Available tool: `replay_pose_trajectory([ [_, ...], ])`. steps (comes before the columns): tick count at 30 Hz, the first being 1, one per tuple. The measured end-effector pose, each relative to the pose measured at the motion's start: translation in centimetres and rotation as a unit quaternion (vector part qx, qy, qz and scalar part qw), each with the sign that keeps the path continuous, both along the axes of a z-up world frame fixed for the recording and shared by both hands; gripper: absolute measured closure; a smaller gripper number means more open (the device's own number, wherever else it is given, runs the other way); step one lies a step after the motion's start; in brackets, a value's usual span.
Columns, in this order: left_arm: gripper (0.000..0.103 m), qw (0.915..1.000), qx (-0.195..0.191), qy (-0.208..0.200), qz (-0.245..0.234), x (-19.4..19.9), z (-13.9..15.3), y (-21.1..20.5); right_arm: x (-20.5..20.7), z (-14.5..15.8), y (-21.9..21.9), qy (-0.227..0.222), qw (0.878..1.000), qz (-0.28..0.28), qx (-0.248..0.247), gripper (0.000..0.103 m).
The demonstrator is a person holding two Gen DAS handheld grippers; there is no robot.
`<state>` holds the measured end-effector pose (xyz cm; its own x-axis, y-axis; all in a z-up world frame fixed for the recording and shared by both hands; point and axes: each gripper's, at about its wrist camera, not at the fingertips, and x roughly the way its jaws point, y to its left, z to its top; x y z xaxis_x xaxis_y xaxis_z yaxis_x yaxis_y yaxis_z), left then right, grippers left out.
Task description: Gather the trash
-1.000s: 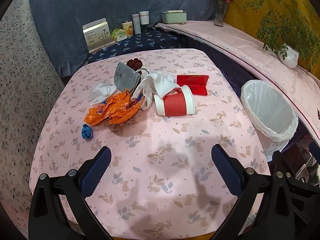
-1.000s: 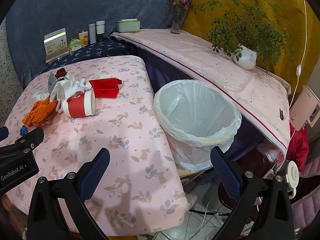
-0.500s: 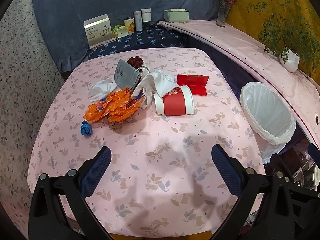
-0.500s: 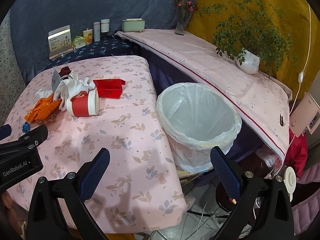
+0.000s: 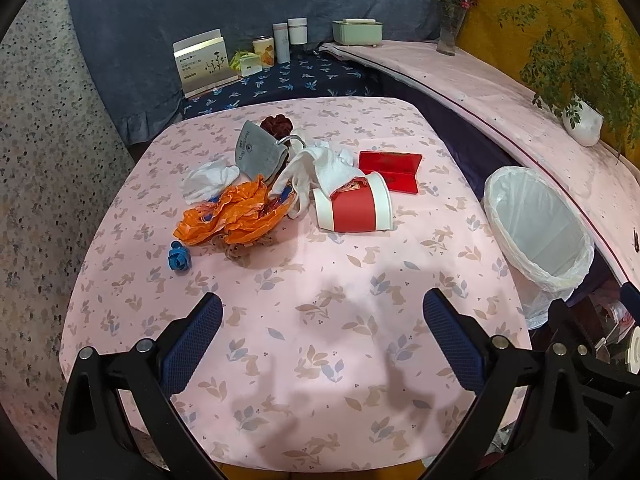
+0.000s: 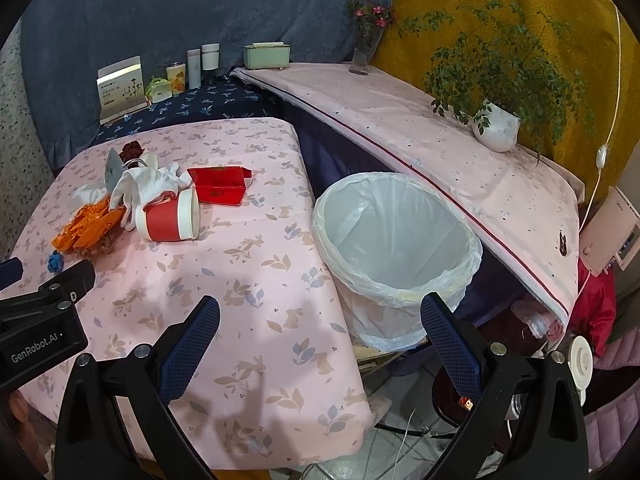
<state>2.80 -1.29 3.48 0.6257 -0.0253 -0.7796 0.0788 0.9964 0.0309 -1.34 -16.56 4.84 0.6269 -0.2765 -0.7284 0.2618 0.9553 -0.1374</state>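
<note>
Jaws: left gripper (image 5: 322, 334) and right gripper (image 6: 320, 334) both spread wide, holding nothing, above the near table edge; both have drawn back slightly, so more tabletop shows than a second ago.

Table (image 5: 320, 360), pink leaf-print cloth: trash heaped at far centre, unmoved.
Bin (image 6: 394, 256), white liner: stands off the table's right edge, no trash visible inside.
Paper cup (image 5: 354, 208), red band, on its side, right of the heap; lettering unreadable.
Orange wrapper (image 5: 236, 216), crumpled, left of the cup.
White gloves (image 5: 320, 168), draped on the cup's far end.
Red box (image 5: 390, 168), folded open, behind the cup.
Grey mask (image 5: 258, 152), printing too small to read.
Blue scrap (image 5: 179, 257), nearest left, apart from the heap.
Left gripper body reads "GenRobot.AI".
</note>
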Motion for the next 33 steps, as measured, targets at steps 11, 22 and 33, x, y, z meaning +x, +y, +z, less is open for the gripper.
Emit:
replay_pose_trajectory([
  [11, 0.007, 0.9999, 0.0, -0.01, -0.007, -0.9, 1.0, -0.7, -1.0, 0.8, -0.5, -0.01, 1.0, -0.007, -0.005, 0.007],
  [22, 0.007, 0.9997, -0.001, -0.016, -0.019, -1.4, 1.3, -1.4, -1.9, 1.0, -0.9, -0.012, 1.0, -0.016, 0.001, 0.007],
  [33, 0.007, 0.9997, 0.002, -0.022, -0.011, -1.1, 1.7, -0.9, -1.9, 1.8, -1.0, -0.026, 0.999, -0.027, 0.009, 0.007],
])
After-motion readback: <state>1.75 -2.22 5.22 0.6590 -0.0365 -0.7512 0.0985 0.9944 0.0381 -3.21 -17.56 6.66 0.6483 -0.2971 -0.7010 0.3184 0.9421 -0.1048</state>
